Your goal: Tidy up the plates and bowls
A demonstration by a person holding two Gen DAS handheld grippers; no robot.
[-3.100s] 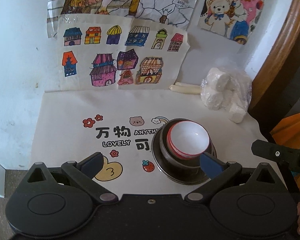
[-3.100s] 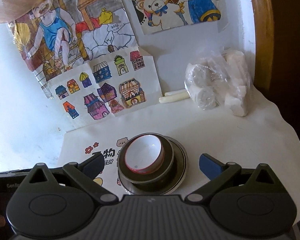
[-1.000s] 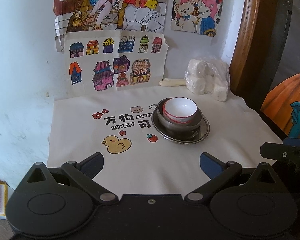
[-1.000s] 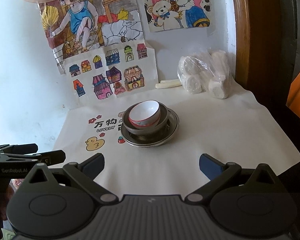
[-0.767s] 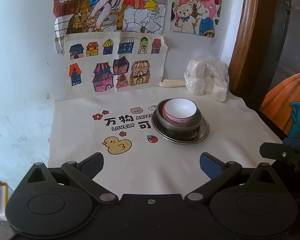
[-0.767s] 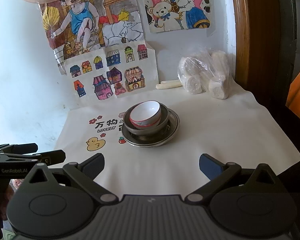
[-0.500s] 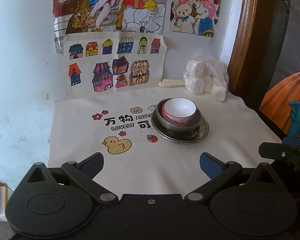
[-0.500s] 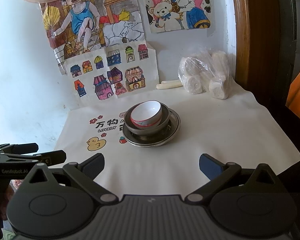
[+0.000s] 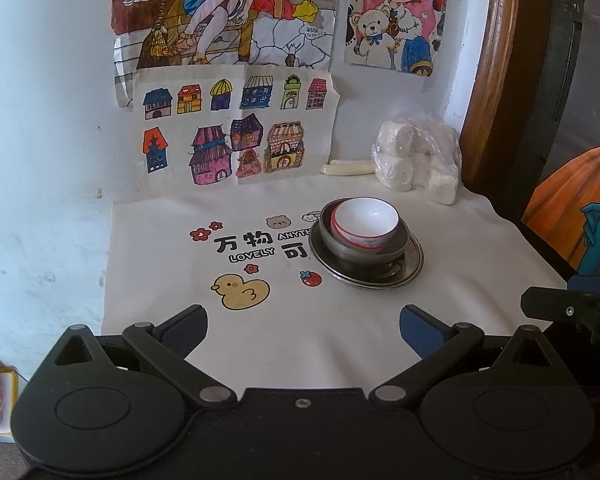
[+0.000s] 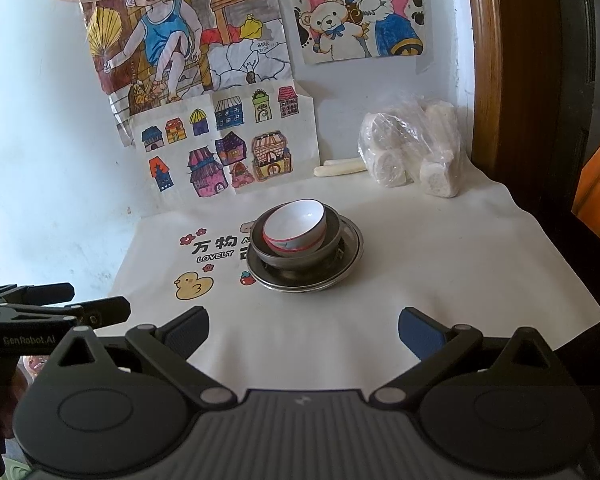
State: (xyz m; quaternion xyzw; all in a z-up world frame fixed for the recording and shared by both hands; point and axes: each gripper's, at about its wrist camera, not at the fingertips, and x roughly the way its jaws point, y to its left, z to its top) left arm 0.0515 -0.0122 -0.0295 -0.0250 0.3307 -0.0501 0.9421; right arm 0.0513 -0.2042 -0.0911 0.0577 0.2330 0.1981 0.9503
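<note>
A white cloth [image 9: 360, 332] printed with a yellow duck [image 9: 242, 290], flowers and black lettering covers a table set against a pale wall. Near the middle of the cloth sits a stack of dishes: a white bowl with a red rim [image 9: 365, 223] rests tilted inside a dark metal bowl [image 9: 346, 246], which stands on a shallow metal plate [image 9: 410, 266]. Both grippers hang over the near edge of the cloth, well apart from the stack. The left gripper [image 9: 303, 326] is spread wide and holds nothing; the right gripper [image 10: 303, 326] is likewise spread wide and holds nothing. Behind the stack, a clear plastic bag of white rolls [image 9: 418, 162] lies against the wall beside a brown wooden frame [image 9: 490, 72]. Coloured drawings of houses [image 9: 236, 134] and cartoon figures are taped to the wall.
</note>
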